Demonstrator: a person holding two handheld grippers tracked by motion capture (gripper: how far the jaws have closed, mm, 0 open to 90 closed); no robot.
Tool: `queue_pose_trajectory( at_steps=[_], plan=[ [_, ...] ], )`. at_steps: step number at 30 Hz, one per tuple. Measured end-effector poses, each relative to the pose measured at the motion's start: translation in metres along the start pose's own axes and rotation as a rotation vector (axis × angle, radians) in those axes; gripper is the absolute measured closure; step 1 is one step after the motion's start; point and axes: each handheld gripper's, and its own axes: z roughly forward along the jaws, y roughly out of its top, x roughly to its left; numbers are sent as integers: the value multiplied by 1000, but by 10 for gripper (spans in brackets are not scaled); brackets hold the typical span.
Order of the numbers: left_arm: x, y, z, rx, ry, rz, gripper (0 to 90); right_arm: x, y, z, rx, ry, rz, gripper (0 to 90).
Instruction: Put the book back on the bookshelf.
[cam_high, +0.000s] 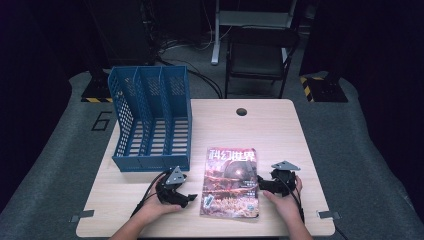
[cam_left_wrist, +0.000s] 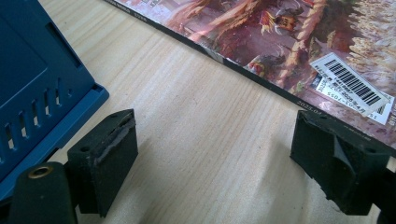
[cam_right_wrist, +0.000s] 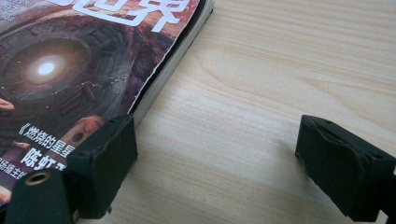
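Magazine (cam_high: 231, 183): lies flat, cover up, on the wooden table (cam_high: 280, 130), between the two grippers, its near corner with the barcode sticker (cam_left_wrist: 352, 85) just ahead of the left one.
Left gripper (cam_high: 187, 199): jaws stand apart with nothing between them; one pad sits beside the magazine's spine edge, the other near the foot of the blue file rack (cam_high: 150, 120).
Right gripper (cam_high: 261, 185): jaws spread wide, empty; one pad hangs over the cover's edge by the page side, the other over bare wood.
Likely step: taking the magazine by both sides to lift it, probably toward the file rack.
Risk, slip: the magazine lies flush on the table, so a pad may skate over the cover instead of getting under the edge.
Risk, damage: pinching only the top cover could bend or tear it.
Risk, collision: the left gripper sits close to the rack and may knock it when swinging.
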Motion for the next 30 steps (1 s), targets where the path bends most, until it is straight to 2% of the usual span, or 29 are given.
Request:
queue_pose_trajectory(
  at_steps=[11, 26, 30],
  plan=[
    [0, 0, 0, 0, 0, 0, 146, 2, -1, -1, -4, -11, 16, 124],
    [0, 0, 0, 7, 1, 0, 147, 1, -1, -1, -2, 9, -1, 133],
    [1, 1, 0, 11, 3, 5, 147, 1, 0, -3, 0, 3, 0, 192]
  ],
)
